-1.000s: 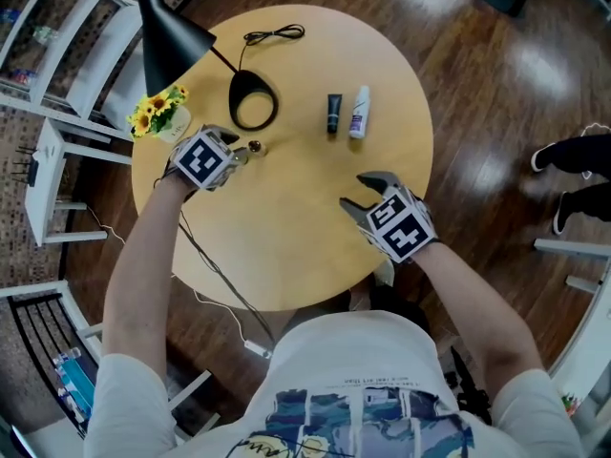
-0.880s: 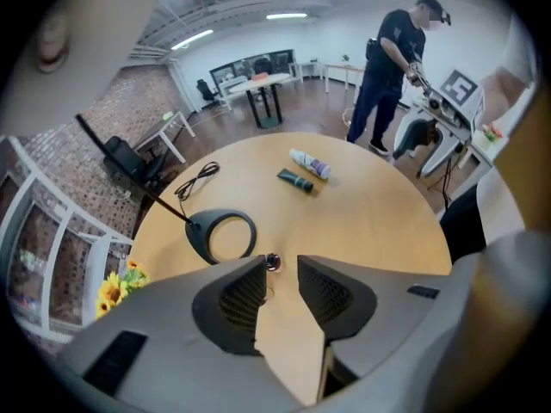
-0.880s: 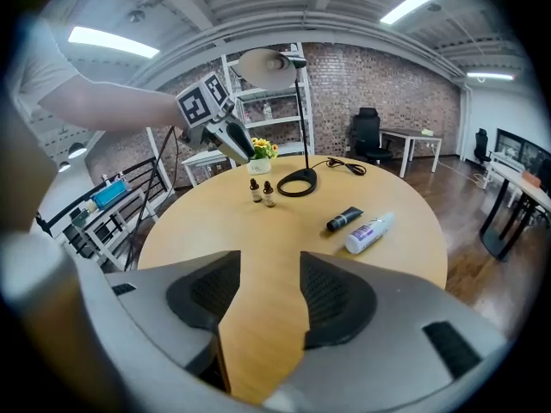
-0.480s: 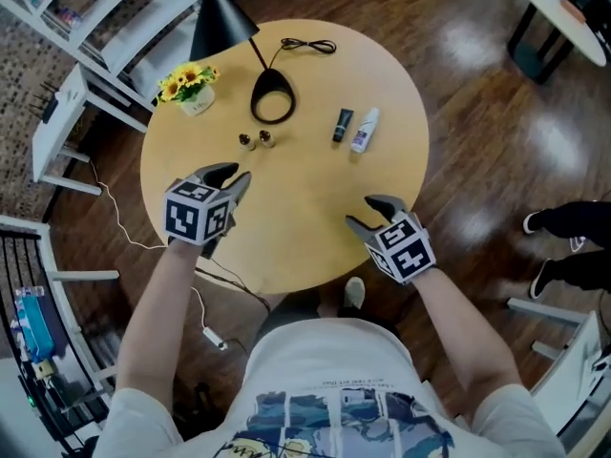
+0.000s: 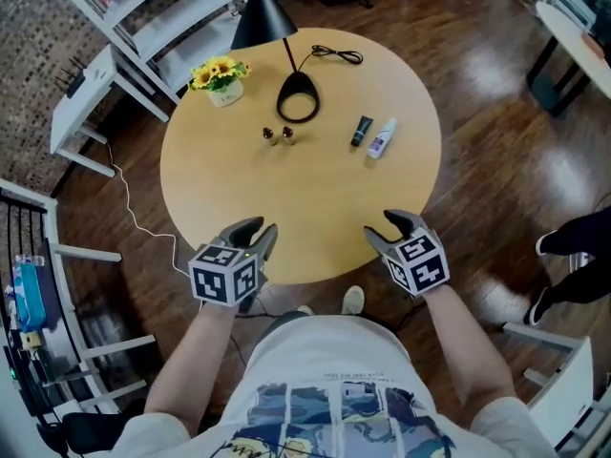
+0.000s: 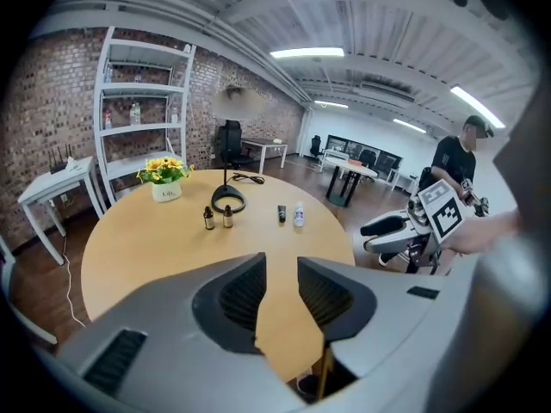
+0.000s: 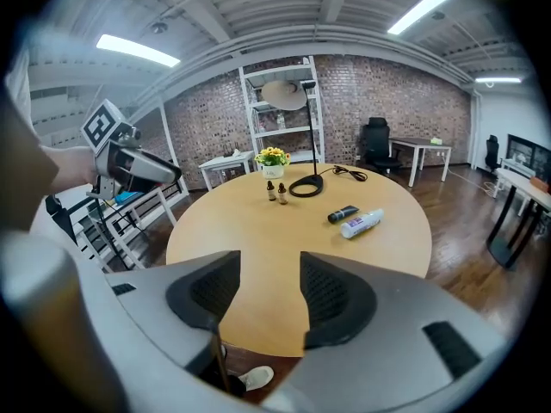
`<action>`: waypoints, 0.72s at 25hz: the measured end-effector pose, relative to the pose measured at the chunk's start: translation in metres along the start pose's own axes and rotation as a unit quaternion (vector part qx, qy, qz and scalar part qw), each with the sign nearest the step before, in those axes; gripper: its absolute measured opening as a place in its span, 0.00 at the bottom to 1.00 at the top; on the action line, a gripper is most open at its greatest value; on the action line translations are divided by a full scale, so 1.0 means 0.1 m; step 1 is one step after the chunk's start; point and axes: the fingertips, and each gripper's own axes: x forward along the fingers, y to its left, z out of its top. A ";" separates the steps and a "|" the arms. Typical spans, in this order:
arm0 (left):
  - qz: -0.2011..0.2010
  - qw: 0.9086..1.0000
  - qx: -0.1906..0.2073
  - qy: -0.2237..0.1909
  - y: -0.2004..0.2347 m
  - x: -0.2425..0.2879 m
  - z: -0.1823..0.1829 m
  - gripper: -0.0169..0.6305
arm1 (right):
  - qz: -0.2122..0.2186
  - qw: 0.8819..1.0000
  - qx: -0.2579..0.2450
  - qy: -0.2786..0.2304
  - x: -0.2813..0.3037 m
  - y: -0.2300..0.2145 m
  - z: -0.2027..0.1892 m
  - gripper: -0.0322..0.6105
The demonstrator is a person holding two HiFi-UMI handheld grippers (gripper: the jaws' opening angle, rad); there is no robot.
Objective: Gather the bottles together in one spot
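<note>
Two small brown dropper bottles (image 5: 269, 135) (image 5: 286, 135) stand upright side by side near the lamp base, also in the left gripper view (image 6: 208, 218) (image 6: 227, 217) and the right gripper view (image 7: 270, 191) (image 7: 281, 194). To their right lie a black tube (image 5: 361, 131) (image 6: 281, 214) (image 7: 343, 214) and a white bottle (image 5: 382, 138) (image 6: 299, 214) (image 7: 362, 224), next to each other. My left gripper (image 5: 256, 235) (image 6: 281, 269) hangs over the table's near edge, open and empty. My right gripper (image 5: 387, 229) (image 7: 269, 265) is at the near right edge, open and empty.
A round wooden table (image 5: 239, 198) carries a black lamp with a ring base (image 5: 299, 109), its cable (image 5: 339, 55) and a pot of yellow flowers (image 5: 221, 76) at the far side. White shelving (image 5: 162, 8) stands beyond. A person's dark shoes (image 5: 573, 246) show at right.
My left gripper has drawn back from beside the dropper bottles to the table's near edge and rolled. My right gripper has also pulled back toward the near edge.
</note>
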 end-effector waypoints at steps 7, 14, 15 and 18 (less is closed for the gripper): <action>-0.015 1.000 -0.005 0.001 0.13 -0.28 -0.24 0.21 | -0.017 1.000 0.022 0.011 -0.10 0.31 -0.08 0.43; -0.049 0.999 0.008 -0.015 0.32 -0.65 -0.49 0.23 | -0.044 0.998 0.042 0.021 -0.07 0.69 -0.17 0.43; -0.050 0.999 0.012 -0.016 0.36 -0.71 -0.54 0.23 | -0.047 0.998 0.046 0.023 -0.06 0.74 -0.18 0.43; -0.055 0.998 0.020 -0.016 0.49 -0.85 -0.69 0.23 | -0.061 0.996 0.058 0.024 -0.02 0.87 -0.21 0.43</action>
